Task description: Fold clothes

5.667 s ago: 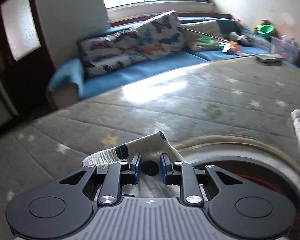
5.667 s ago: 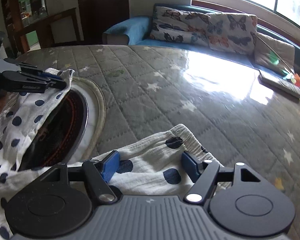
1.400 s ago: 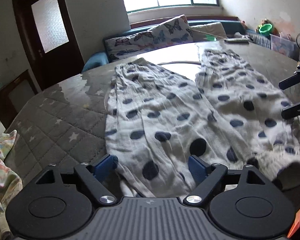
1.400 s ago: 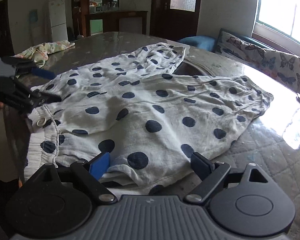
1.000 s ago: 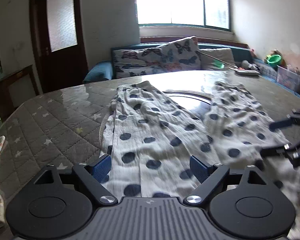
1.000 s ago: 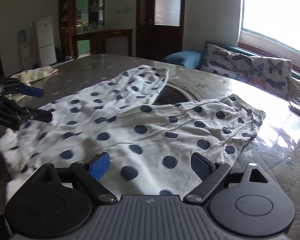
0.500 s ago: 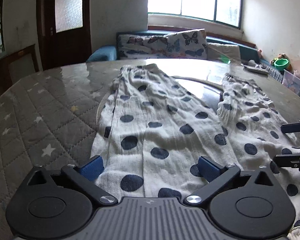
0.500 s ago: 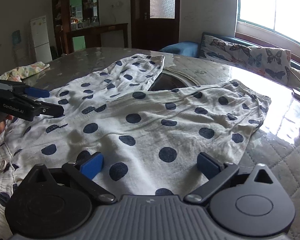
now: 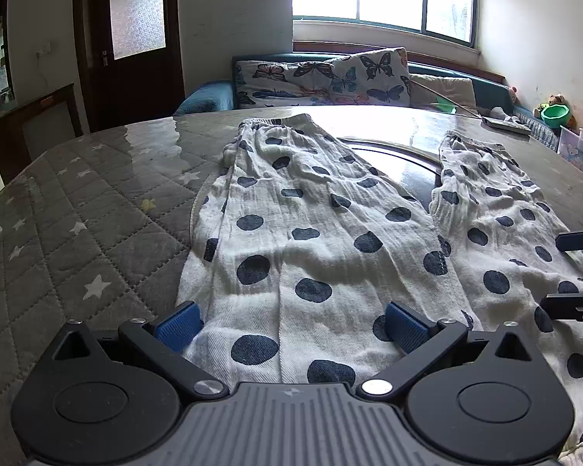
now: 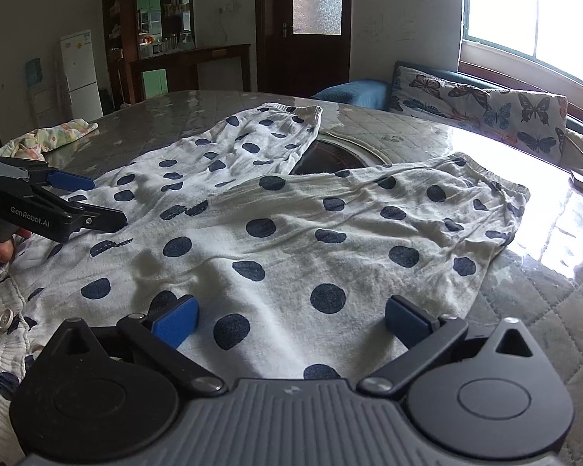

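White trousers with dark blue dots (image 9: 315,233) lie spread flat on the grey quilted table (image 9: 81,233), legs pointing away toward the sofa, waistband nearest me. They also show in the right wrist view (image 10: 291,233). My left gripper (image 9: 291,326) is open and empty, low over the waist end of the left leg. My right gripper (image 10: 291,320) is open and empty over the right leg's waist end. Each gripper shows in the other's view: the right one (image 9: 571,272) at the right edge, the left one (image 10: 85,202) at the left.
A dark round turntable (image 9: 404,159) shows between the two trouser legs. A crumpled floral garment (image 10: 46,136) lies at the table's far left. A flat tray (image 9: 505,122) sits near the far right edge. A sofa with butterfly cushions (image 9: 330,77) stands behind the table.
Both grippers have let go of the trouser hems and drawn back to the waist end, jaws wide open. Over the last half second both have sunk slightly closer to the cloth.
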